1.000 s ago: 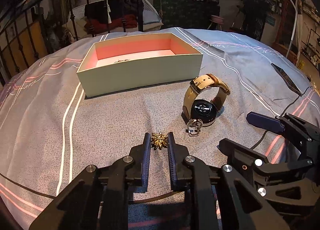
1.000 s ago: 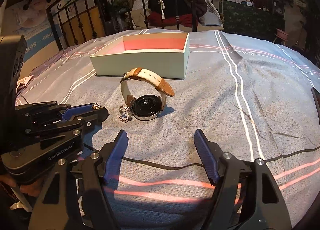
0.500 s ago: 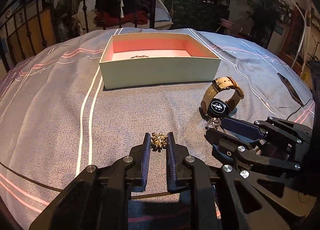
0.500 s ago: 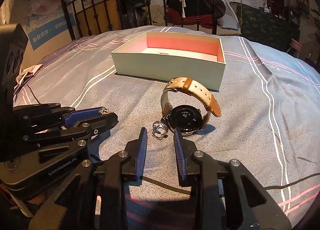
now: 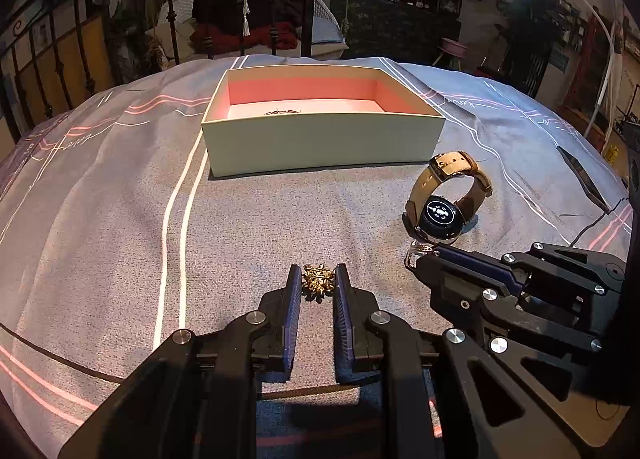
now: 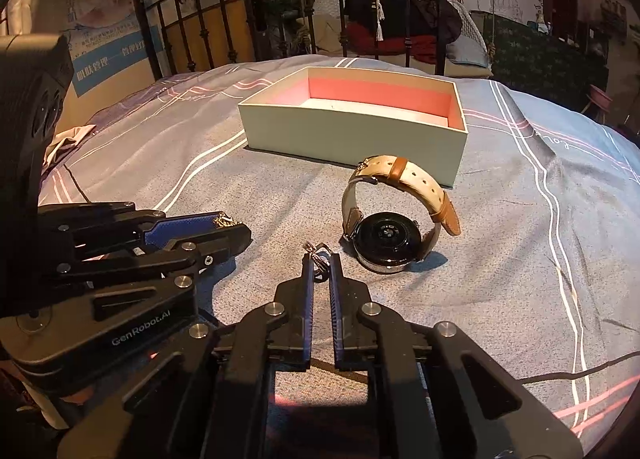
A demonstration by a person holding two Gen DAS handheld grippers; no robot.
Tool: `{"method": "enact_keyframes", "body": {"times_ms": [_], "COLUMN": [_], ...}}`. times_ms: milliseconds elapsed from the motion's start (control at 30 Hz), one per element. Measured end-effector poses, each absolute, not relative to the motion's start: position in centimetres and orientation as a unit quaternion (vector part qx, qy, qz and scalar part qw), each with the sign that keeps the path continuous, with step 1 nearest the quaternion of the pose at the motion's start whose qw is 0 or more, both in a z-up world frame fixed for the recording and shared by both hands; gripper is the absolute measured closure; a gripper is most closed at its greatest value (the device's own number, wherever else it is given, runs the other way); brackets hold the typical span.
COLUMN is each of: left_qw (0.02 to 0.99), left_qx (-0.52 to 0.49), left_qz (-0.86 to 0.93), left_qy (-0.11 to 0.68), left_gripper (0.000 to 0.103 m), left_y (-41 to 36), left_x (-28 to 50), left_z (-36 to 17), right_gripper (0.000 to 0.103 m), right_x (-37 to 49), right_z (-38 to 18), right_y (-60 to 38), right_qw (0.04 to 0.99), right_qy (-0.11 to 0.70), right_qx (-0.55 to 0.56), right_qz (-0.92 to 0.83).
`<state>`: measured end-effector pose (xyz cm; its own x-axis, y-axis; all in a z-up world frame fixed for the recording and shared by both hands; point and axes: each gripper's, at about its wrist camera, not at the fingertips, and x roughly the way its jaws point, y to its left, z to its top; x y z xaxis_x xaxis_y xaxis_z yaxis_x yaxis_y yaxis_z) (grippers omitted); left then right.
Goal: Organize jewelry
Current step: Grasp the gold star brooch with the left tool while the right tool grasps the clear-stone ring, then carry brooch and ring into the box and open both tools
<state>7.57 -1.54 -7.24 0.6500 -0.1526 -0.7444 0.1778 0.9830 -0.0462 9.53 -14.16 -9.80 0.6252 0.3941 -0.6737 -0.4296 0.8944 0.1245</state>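
My left gripper [image 5: 317, 288] pinches the light, spiky gold brooch [image 5: 318, 282]; my right gripper [image 6: 320, 265] clamps a slippery silver ring [image 6: 319, 255] near the watch [image 6: 394, 219].

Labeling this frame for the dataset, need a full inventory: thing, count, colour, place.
Box: 1, pale green outside, pink inside, far centre of bed, open.
Small dark piece: 1, on box floor; type unclear.
Watch: 1, tan strap, dark case, on bedspread before box's right corner.
Gold ornament: 1, between left gripper's fingers.
Silver trinket: 1, between right gripper's fingers, beside watch.
Bedspread: 1, grey with pink and white stripes.
Left gripper: black, blue pads, shut on ornament.
Right gripper: same, shut on trinket.
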Motion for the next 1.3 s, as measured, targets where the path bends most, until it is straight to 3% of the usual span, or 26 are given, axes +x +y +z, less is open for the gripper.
{"method": "enact_keyframes", "body": {"times_ms": [833,1067,1300], "left_qw": [0.915,0.931,0.927], "left_qx": [-0.001,-0.016,-0.016], "left_qz": [-0.096,-0.093,-0.067], "left_qy": [0.391,0.351,0.369], "left_gripper": [0.086,0.086,0.086], "left_y": [-1.1,-0.9,-1.3], "left_x": [8.2,12.9,20.5], "left_z": [-5.9,-1.3,0.4], "right_gripper": [0.094,0.094,0.094], "right_x": [7.7,12.3,21.8], "right_z": [-8.3,-3.3,-1.8], "right_y": [-16.6,-16.8,-16.2], "right_qw": [0.910,0.922,0.921], "right_qy": [0.333,0.290,0.318], "right_qx": [0.044,0.067,0.025], "right_qz": [0.243,0.246,0.223]}}
